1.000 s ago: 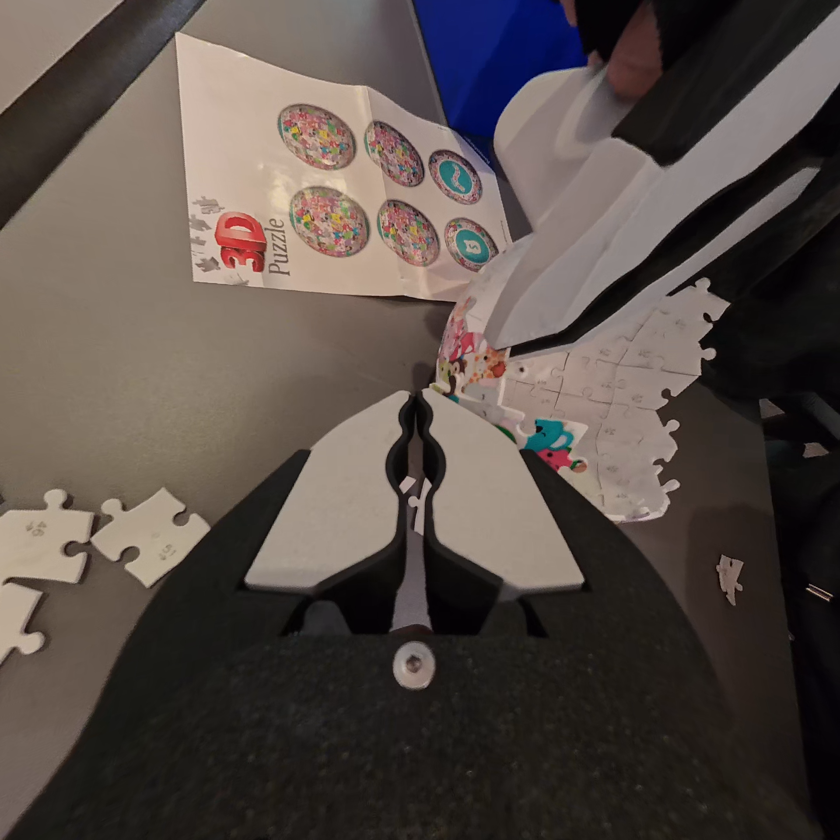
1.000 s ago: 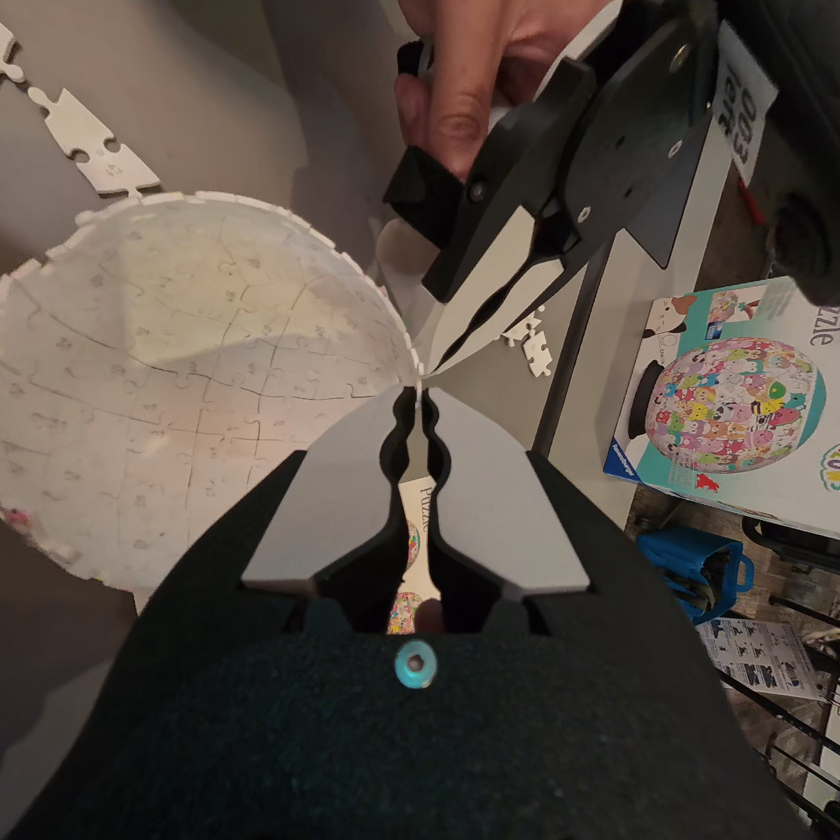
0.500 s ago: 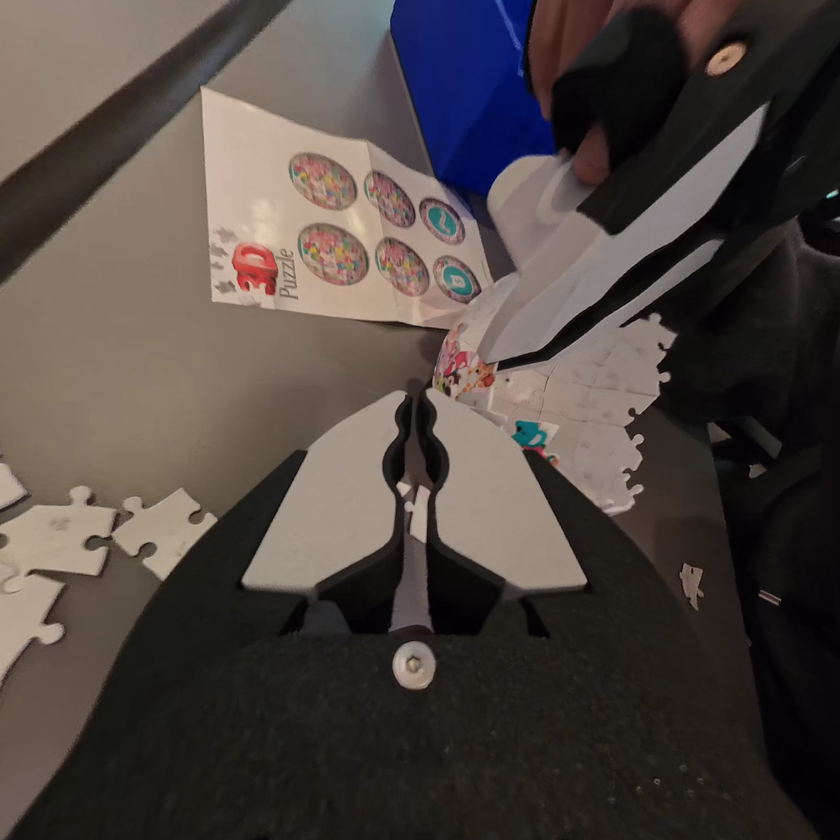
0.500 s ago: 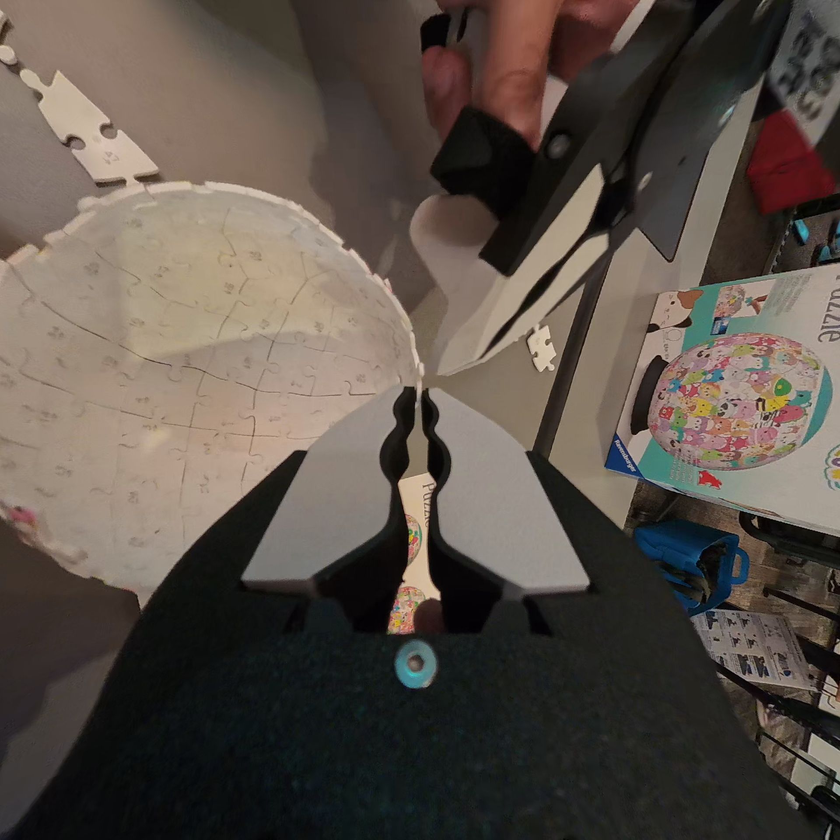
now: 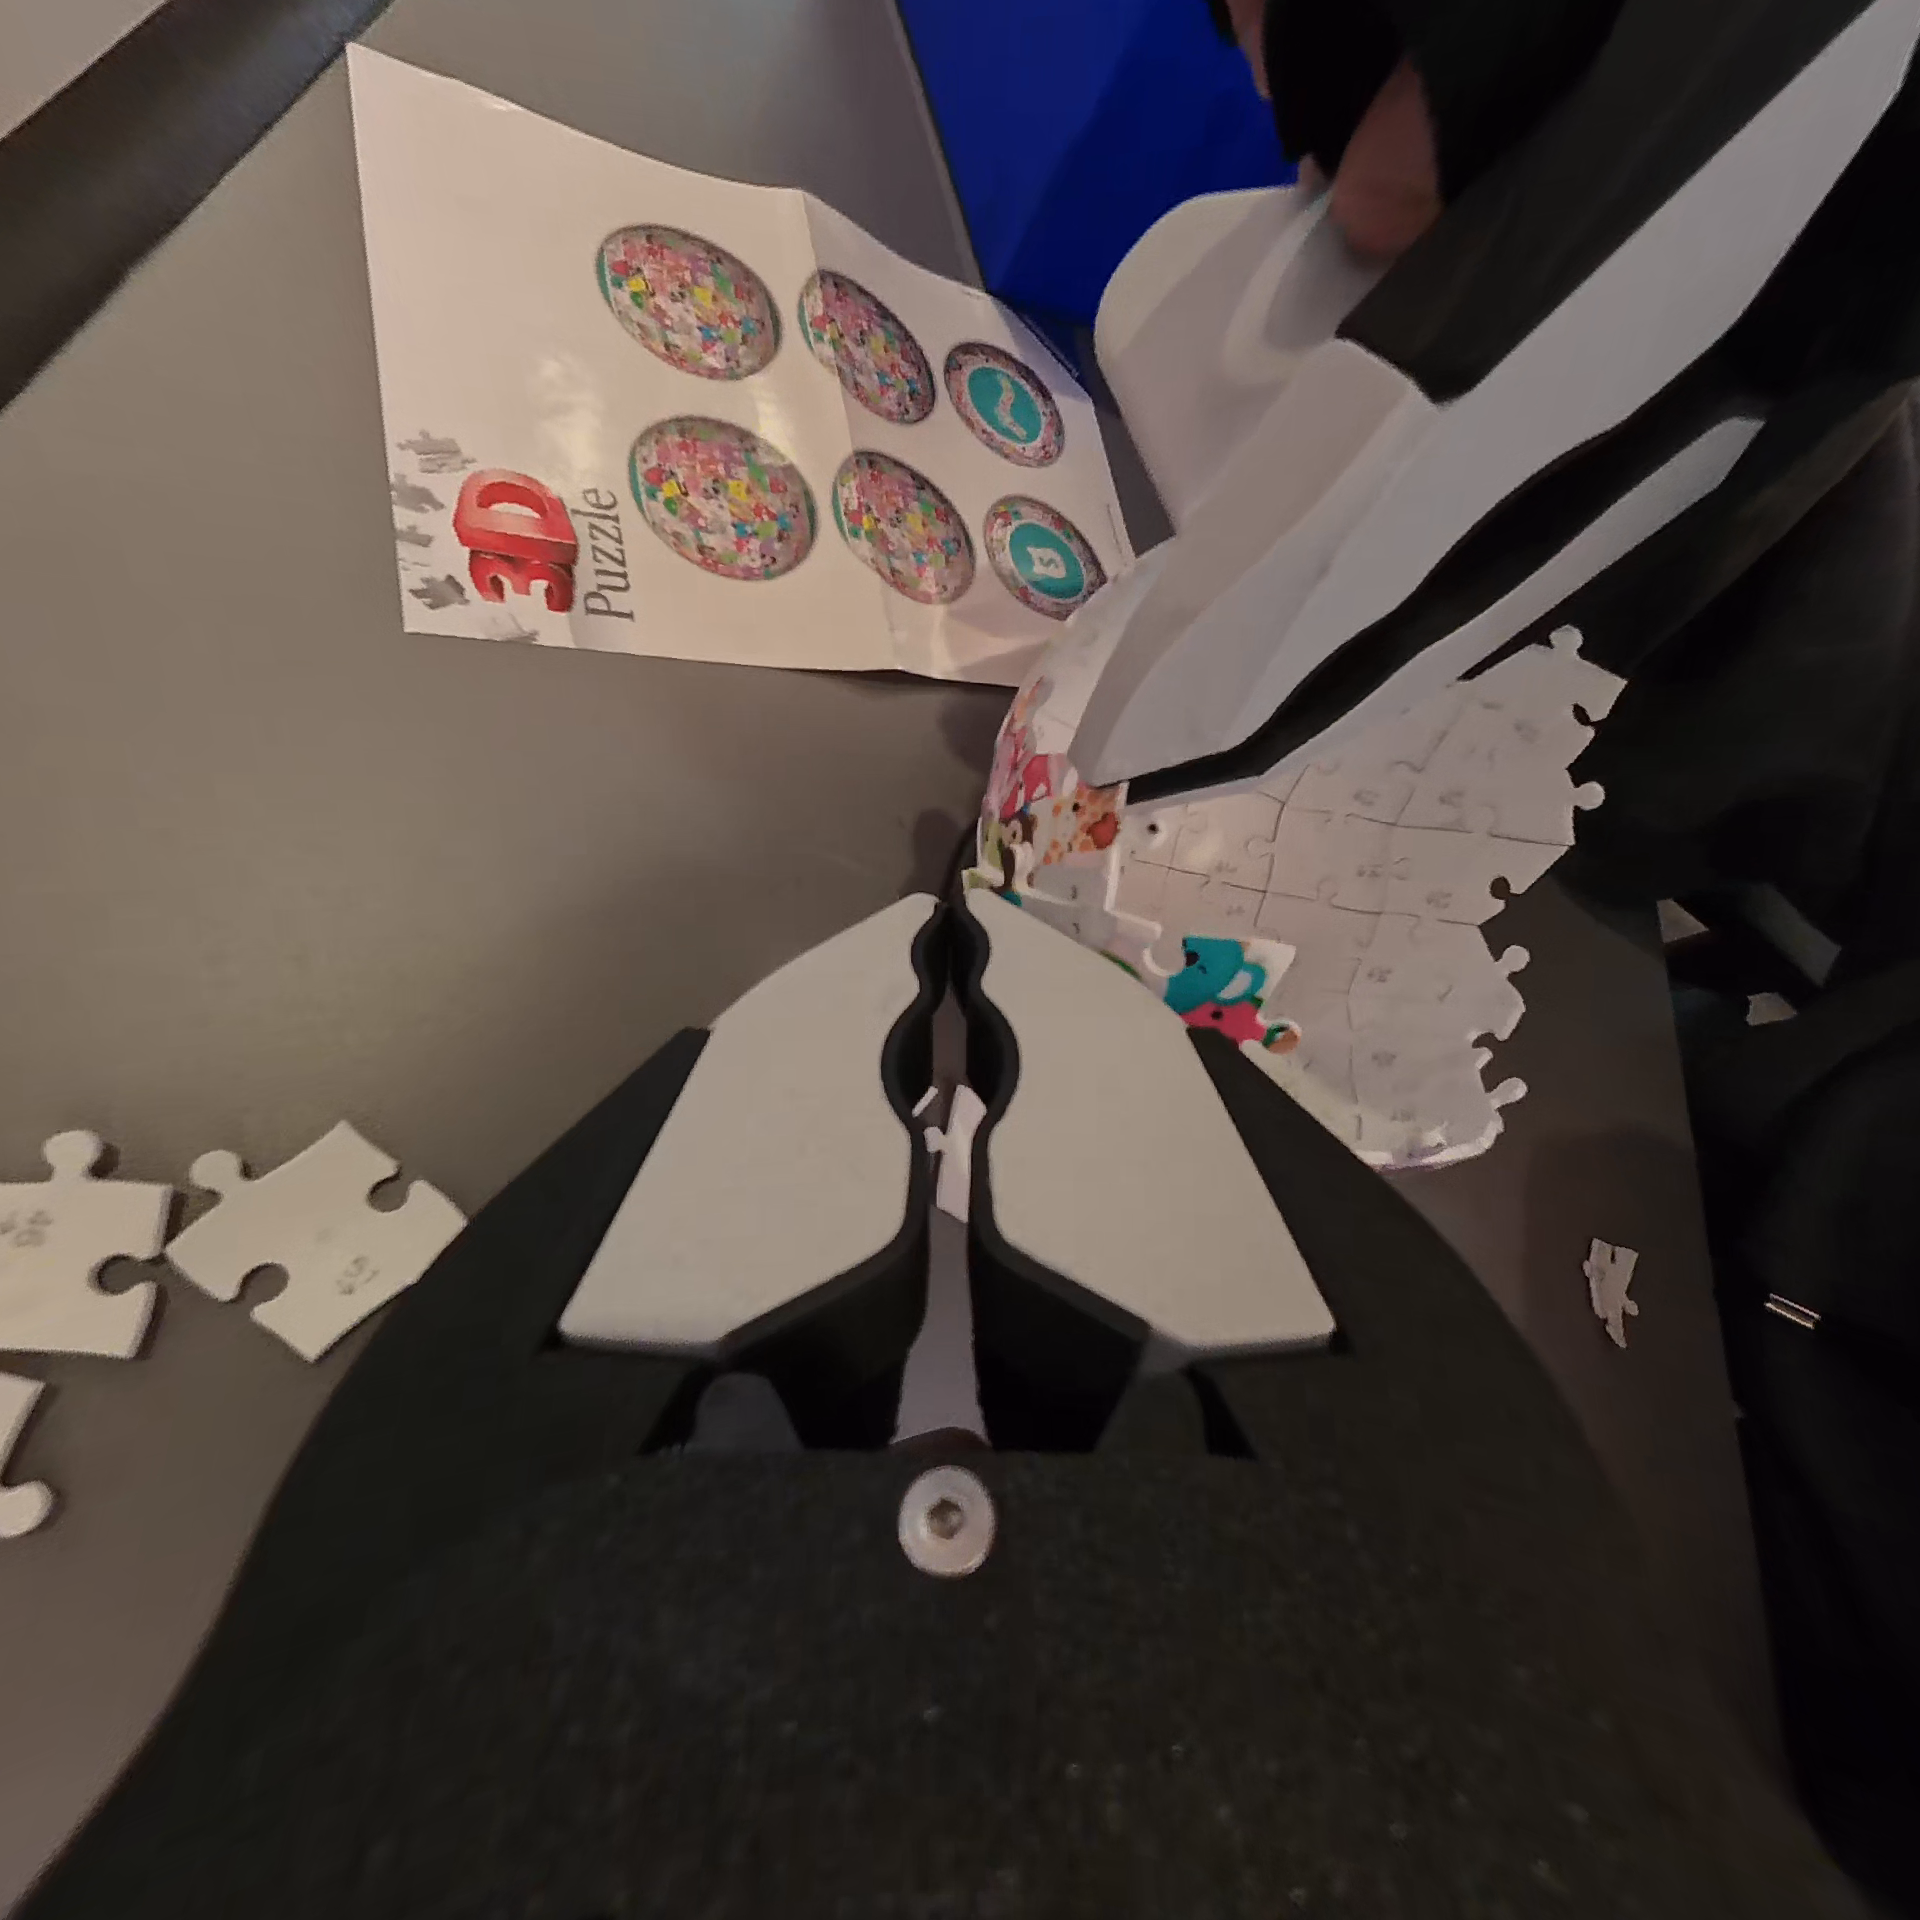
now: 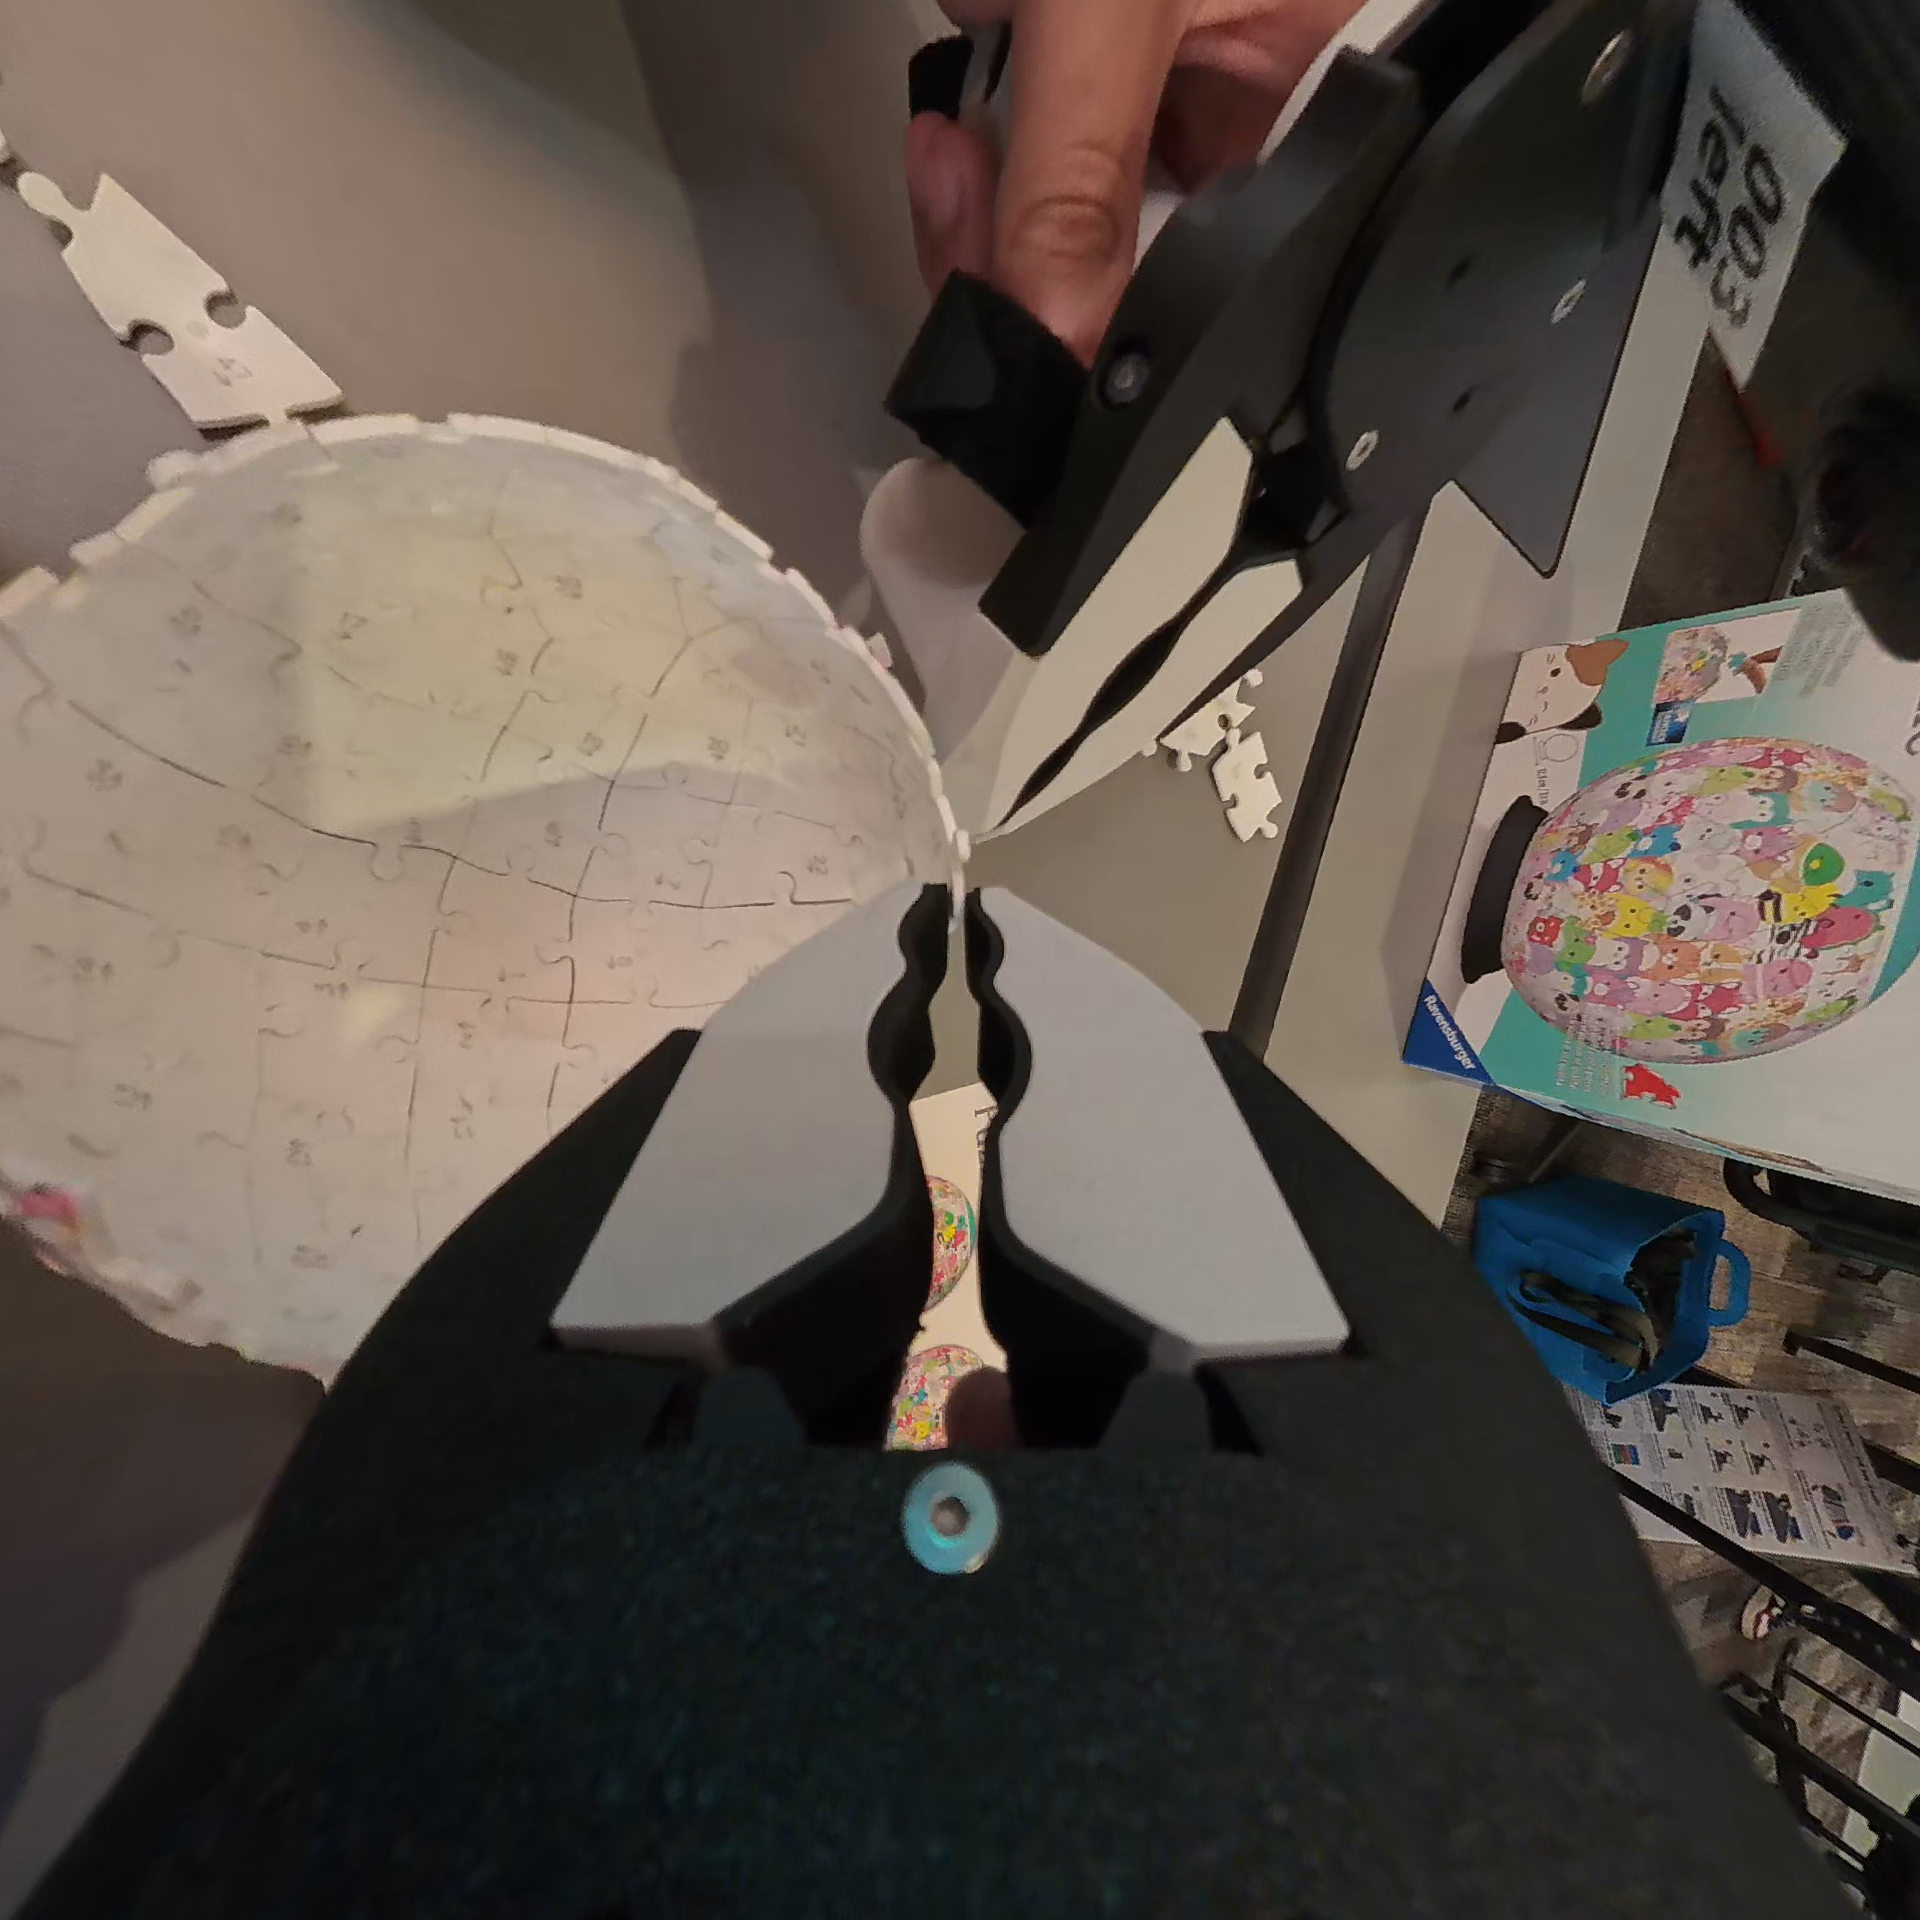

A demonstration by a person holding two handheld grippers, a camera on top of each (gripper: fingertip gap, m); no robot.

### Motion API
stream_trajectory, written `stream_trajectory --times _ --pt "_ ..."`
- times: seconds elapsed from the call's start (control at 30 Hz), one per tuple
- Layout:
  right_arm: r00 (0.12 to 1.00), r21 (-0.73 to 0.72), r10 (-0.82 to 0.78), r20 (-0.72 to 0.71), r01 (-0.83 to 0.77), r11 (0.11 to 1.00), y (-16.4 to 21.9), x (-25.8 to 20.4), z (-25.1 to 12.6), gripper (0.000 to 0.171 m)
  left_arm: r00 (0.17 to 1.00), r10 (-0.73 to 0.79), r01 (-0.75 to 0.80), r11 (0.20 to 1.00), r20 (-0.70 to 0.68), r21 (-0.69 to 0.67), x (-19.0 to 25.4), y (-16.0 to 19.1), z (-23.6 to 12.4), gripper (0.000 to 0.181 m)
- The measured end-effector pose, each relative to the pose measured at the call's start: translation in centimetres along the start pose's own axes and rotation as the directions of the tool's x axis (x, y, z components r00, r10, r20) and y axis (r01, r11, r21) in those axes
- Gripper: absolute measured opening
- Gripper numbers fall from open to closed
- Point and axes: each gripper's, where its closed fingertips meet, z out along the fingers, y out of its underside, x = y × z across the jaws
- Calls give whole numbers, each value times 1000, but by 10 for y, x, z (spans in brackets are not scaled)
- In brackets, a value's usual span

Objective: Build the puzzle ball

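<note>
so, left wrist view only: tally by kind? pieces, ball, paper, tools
Loose pieces on the table: 4
Held piece, in the left tool: 1
Part-built puzzle ball: 1
Leaflet: 1
Tools, counting the right tool: 2
Total: 9

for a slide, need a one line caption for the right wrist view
Right gripper pinches the rim of the half-built puzzle ball while the left gripper closes in beside it.
</note>
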Motion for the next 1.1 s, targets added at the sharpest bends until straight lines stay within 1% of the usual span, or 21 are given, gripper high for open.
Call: stream_trajectory --times 0.13,0.3,0.37,0.47,0.53,0.73,1.1 --pt "1000 -1 -5 -1 5 1000 0 0 1 3 999 -21 21 1000 -27 16 1 -1 1 0" --pt "1000 1 -26 -4 26 1000 0 -1 2 3 999 -30 30 1000 -24 -6 -4 5 2 0" --pt "1000 3 -20 0 20 1000 0 -1 2 3 999 -35 35 999 -7 -24 -9 10 5 0" --pt "1000 -2 -9 3 9 1000 1 -1 3 3 998 -50 49 999 -41 -24 -6 11 11 0" --pt "1000 -8 -7 5 7 1000 2 -2 4 3 999 -37 36 999 -30 -27 -6 11 13 0" --pt "1000 -12 8 8 -8 1000 3 -2 5 3 997 -54 54 999 -53 -8 -5 9 12 0" --pt "999 -23 33 10 -33 999 6 -2 6 5 998 -51 49 998 -48 -31 -6 14 18 0"
